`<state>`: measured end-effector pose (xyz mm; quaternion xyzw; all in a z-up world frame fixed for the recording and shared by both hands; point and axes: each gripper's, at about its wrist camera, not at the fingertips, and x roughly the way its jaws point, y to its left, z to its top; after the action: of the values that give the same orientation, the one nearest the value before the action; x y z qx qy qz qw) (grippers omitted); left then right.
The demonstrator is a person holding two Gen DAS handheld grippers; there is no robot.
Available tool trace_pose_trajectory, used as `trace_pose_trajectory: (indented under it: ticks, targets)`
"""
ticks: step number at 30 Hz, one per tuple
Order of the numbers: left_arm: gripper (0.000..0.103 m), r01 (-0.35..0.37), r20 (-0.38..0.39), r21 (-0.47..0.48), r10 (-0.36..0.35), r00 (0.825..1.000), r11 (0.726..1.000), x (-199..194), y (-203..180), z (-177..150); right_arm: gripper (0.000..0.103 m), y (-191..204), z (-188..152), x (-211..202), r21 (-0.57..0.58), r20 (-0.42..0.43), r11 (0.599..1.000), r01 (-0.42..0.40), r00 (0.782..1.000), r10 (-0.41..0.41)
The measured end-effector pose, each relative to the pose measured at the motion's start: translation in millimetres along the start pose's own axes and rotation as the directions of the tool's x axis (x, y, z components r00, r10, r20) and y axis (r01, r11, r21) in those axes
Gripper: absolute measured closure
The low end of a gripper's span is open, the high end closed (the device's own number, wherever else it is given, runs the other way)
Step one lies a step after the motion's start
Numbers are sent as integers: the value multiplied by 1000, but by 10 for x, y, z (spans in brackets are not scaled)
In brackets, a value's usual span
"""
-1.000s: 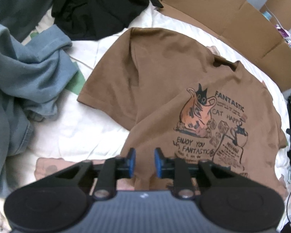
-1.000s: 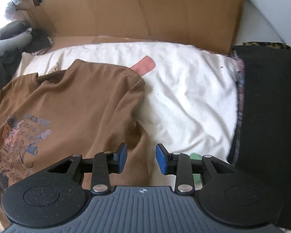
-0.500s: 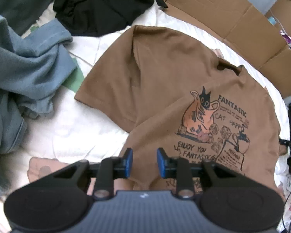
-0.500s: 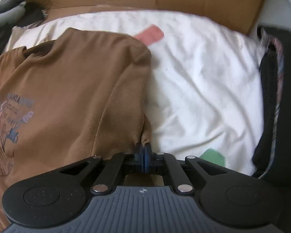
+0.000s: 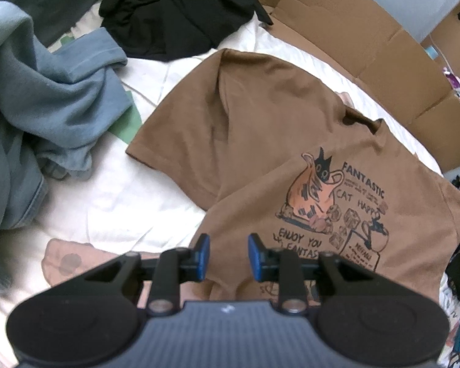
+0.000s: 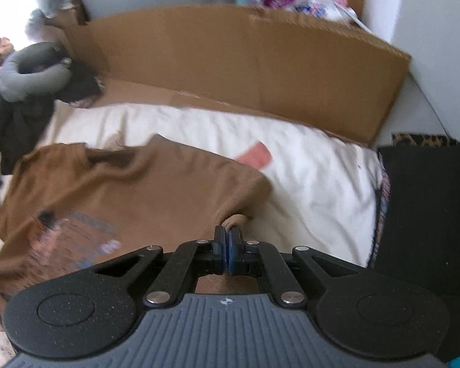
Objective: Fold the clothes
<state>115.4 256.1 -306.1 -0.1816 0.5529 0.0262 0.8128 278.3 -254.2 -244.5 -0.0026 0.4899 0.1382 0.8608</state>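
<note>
Fingers of right gripper pinch brown T-shirt edge; left gripper fingers spread, angled down.

— What is everything resting on?
— A bed with a rumpled white cover.
— And what lies on it?
— A brown T-shirt with a cat print, spread face up. Toward its sleeve side lie bunched blue-grey clothes, with a black garment past them. Flattened cardboard runs along the far edge. In the right view a dark folded cloth lies at the bed's right side.
</note>
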Motion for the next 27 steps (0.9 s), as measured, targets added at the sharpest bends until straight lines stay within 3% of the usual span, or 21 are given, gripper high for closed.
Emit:
trace_pose_trajectory:
  ticks: [7, 14, 23, 27]
  targets:
    - [74, 10, 2, 0, -10, 1000, 1000, 5, 14, -45, 103, 416, -5, 72, -31, -2, 995, -90, 996, 90]
    - [71, 0, -9, -7, 0, 1000, 1000, 23, 52, -130, 103, 871, -228, 452, -28, -29, 983, -180, 983, 180]
    - [70, -14, -12, -1, 14, 1000, 1000, 19, 93, -150, 103, 1231, -472, 935, -27, -91, 978, -209, 974, 205]
    - [70, -15, -17, -1, 15, 1000, 1000, 45, 92, -171, 100, 1269, -634, 1030, 14, -158, 973, -229, 961, 228]
